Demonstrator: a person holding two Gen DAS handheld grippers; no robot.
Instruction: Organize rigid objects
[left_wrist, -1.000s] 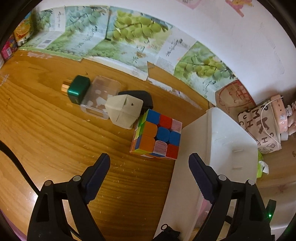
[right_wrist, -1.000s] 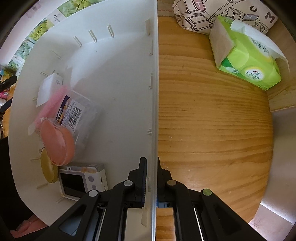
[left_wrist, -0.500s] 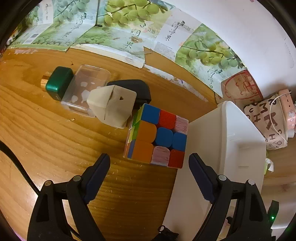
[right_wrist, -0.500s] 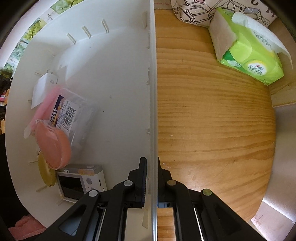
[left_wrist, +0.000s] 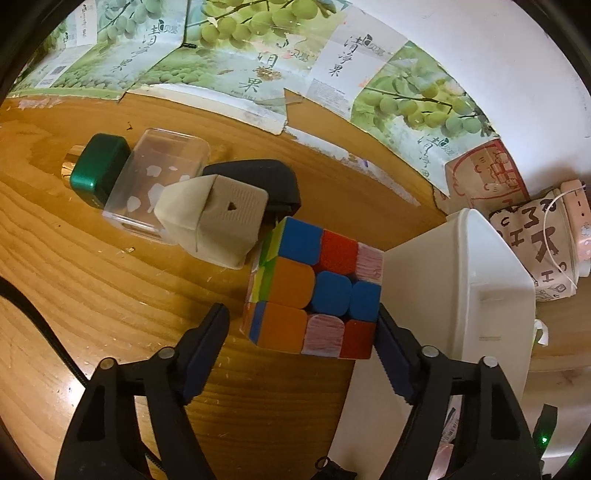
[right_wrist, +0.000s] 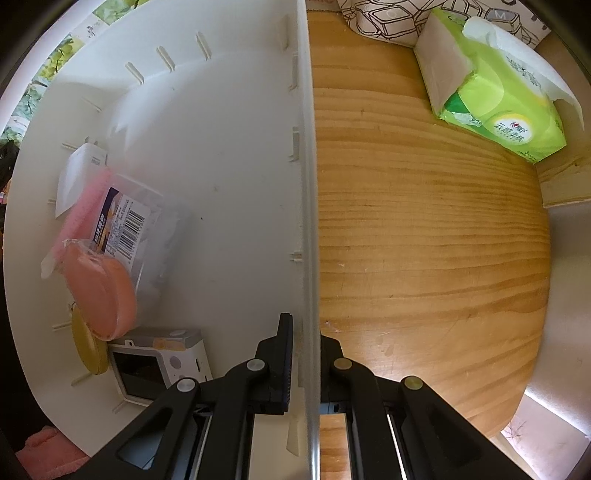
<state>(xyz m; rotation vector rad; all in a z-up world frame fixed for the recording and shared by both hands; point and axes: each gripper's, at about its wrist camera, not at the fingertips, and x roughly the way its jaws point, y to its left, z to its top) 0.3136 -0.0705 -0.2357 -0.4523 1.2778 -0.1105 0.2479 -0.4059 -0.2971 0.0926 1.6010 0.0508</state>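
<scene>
A scrambled puzzle cube (left_wrist: 314, 288) sits on the wooden table, right up against the white bin (left_wrist: 454, 295). My left gripper (left_wrist: 299, 321) straddles the cube and its jaws are closing. The right finger (left_wrist: 388, 343) is at the cube's edge, while a gap remains between the left finger (left_wrist: 207, 339) and the cube. Behind the cube lie a beige house-shaped block (left_wrist: 214, 221), a clear plastic box (left_wrist: 159, 184), a green case (left_wrist: 99, 173) and a black object (left_wrist: 258, 177). My right gripper (right_wrist: 306, 325) is shut on the bin's wall (right_wrist: 306, 147).
Inside the bin lie an orange case (right_wrist: 99, 291), a barcoded clear box (right_wrist: 125, 221), a small camera (right_wrist: 159, 365) and a yellow disc (right_wrist: 86, 347). A green tissue pack (right_wrist: 498, 96) and a patterned bag (left_wrist: 535, 243) sit beyond the bin. Grape-printed cardboard (left_wrist: 258, 66) lines the wall.
The left gripper has come down closer to the cube, and its fingers have narrowed around it. The right gripper stays clamped on the bin wall.
</scene>
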